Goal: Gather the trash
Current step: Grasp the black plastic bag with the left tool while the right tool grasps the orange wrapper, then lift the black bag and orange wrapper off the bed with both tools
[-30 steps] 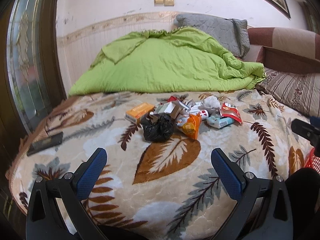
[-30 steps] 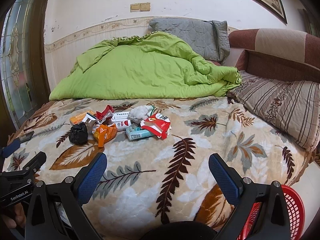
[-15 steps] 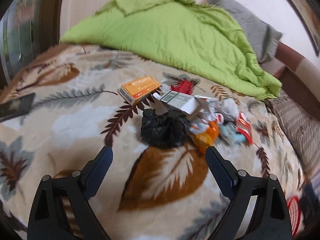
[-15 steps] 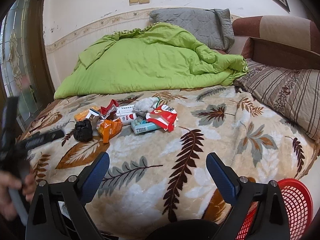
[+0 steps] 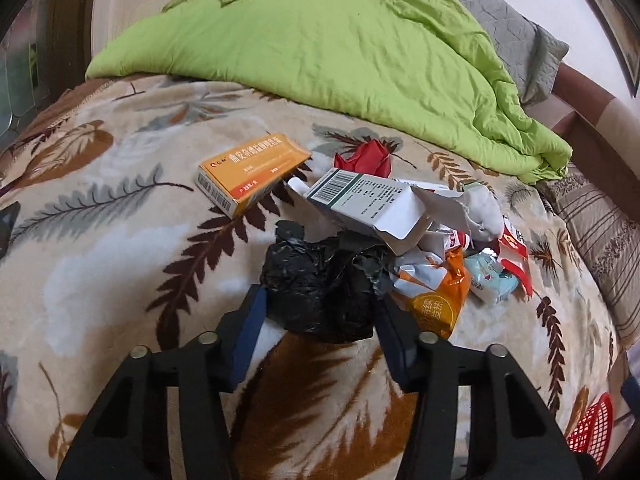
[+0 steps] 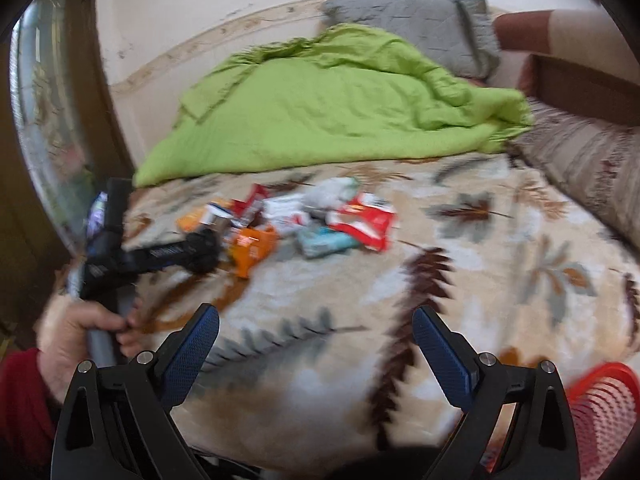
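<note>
A crumpled black plastic bag [image 5: 320,284] lies on the leaf-print bed blanket [image 5: 104,264]. My left gripper [image 5: 320,312] has its blue fingers on either side of the bag, touching or nearly touching it. Behind the bag lie an orange box [image 5: 252,172], a white torn carton [image 5: 372,204], an orange wrapper [image 5: 436,300], a red wrapper [image 5: 366,156] and a pale blue packet [image 5: 490,280]. My right gripper [image 6: 316,352] is open and empty over the blanket, well short of the blurred trash pile [image 6: 304,220]. The left gripper also shows in the right wrist view [image 6: 200,254] at the black bag.
A green quilt [image 5: 336,48] and a grey pillow [image 5: 516,36] lie at the back of the bed. Striped cushions [image 6: 580,168] line the right side. A red mesh basket [image 6: 604,416] stands beside the bed at lower right, also in the left wrist view [image 5: 588,428].
My left gripper has moved forward and down onto the black bag and its fingers have narrowed around it. The right gripper has shifted a little; its view is now blurred.
</note>
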A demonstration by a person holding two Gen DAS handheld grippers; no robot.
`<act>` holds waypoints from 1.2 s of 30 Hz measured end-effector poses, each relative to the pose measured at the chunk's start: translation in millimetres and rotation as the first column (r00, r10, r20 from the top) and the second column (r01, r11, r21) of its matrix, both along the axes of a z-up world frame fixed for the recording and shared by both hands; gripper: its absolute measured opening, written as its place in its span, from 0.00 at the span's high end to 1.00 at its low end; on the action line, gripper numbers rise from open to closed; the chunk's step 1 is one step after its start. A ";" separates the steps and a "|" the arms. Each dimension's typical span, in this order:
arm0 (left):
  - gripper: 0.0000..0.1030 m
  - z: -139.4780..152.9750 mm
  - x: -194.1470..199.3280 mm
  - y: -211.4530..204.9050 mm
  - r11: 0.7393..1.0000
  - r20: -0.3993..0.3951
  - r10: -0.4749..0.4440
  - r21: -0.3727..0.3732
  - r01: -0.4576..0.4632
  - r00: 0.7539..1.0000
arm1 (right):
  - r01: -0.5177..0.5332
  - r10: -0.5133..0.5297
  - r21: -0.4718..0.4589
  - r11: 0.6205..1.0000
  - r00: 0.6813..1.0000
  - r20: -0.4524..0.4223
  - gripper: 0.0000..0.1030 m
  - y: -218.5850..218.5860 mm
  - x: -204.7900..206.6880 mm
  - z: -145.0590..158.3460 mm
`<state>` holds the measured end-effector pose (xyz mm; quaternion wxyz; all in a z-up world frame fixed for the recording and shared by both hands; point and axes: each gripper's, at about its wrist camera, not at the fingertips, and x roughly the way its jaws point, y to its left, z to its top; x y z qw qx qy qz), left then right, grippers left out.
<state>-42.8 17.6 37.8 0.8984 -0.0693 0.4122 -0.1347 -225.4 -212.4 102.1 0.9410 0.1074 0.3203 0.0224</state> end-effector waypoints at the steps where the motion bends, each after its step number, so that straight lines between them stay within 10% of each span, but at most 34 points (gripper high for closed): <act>1: 0.52 0.7 -1.4 1.1 1.000 0.003 -0.001 -0.006 0.001 1.000 | -0.021 0.021 0.014 1.000 1.000 0.002 0.04 4.3 6.6 0.1; 9: 0.53 10.2 -7.9 15.5 0.999 0.050 0.034 -0.022 -0.033 0.998 | -0.128 0.177 0.274 0.953 0.971 -0.163 0.20 29.6 121.5 -32.4; 17: 0.53 11.0 -9.6 18.1 0.999 0.056 0.038 -0.017 -0.037 0.998 | -0.141 0.198 0.230 0.963 0.948 -0.249 0.34 57.7 197.7 -74.7; 20: 0.53 12.4 -11.7 14.9 0.999 0.074 0.032 0.000 -0.032 0.997 | -0.158 0.223 0.243 0.957 0.938 -0.267 0.55 60.1 203.7 -84.3; 36: 0.53 32.9 -83.5 0.5 0.999 0.185 -0.019 0.052 0.009 0.983 | -0.091 0.110 0.182 0.979 0.989 -0.100 0.58 7.6 112.0 -34.9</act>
